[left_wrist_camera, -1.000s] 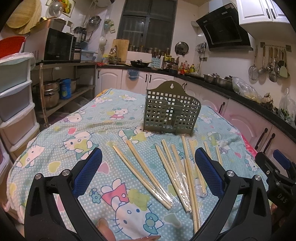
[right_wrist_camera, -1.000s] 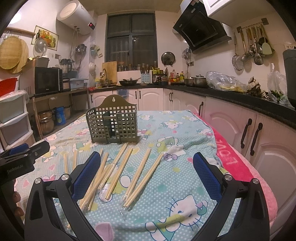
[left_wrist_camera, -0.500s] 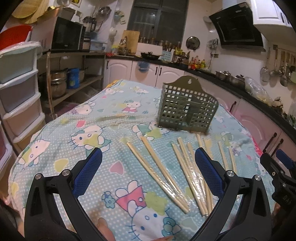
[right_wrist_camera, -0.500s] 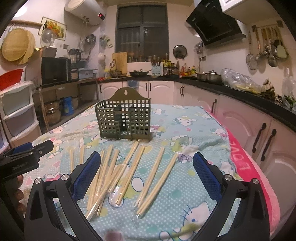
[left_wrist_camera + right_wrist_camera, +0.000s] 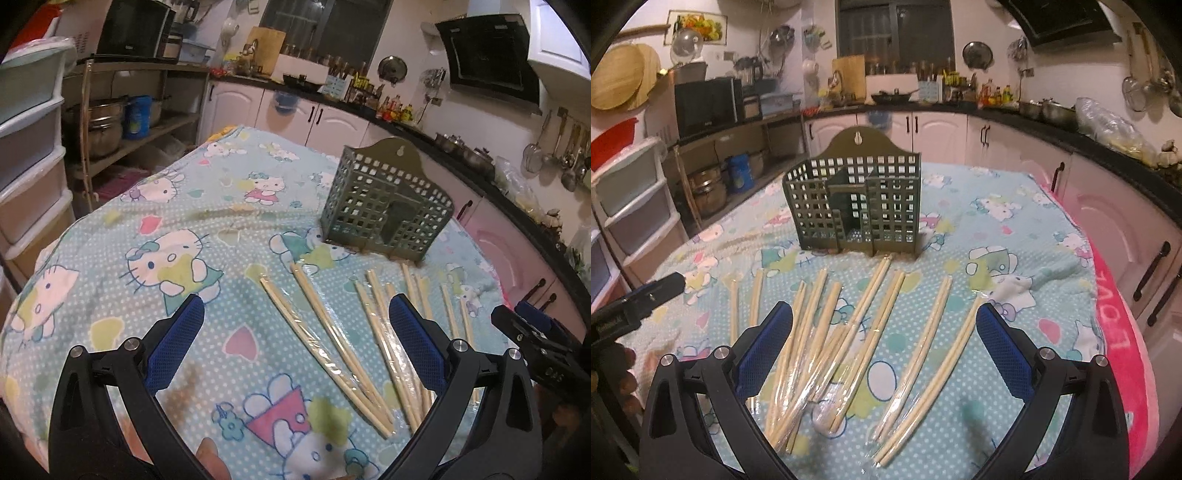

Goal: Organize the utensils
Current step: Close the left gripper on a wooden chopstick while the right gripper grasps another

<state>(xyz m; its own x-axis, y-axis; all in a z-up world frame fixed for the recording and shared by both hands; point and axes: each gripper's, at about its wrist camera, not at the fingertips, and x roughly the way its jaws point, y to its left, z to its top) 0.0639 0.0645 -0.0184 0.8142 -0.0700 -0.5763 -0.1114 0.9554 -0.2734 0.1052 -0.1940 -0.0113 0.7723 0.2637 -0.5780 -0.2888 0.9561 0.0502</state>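
Observation:
Several pairs of wooden chopsticks in clear wrappers lie side by side on a Hello Kitty cloth; they also show in the left wrist view. A dark green perforated utensil holder stands upright behind them, also in the left wrist view. My right gripper is open and empty, low over the near ends of the chopsticks. My left gripper is open and empty, over the leftmost pair. Each gripper shows at the edge of the other's view.
White drawer units and a shelf with pots stand to the left. Kitchen cabinets and a dark counter run along the back and right. A pink cloth edge marks the table's right side.
Both grippers moved forward and lower toward the chopsticks. The left wrist view swung left, so the holder sits further right. Both stayed open.

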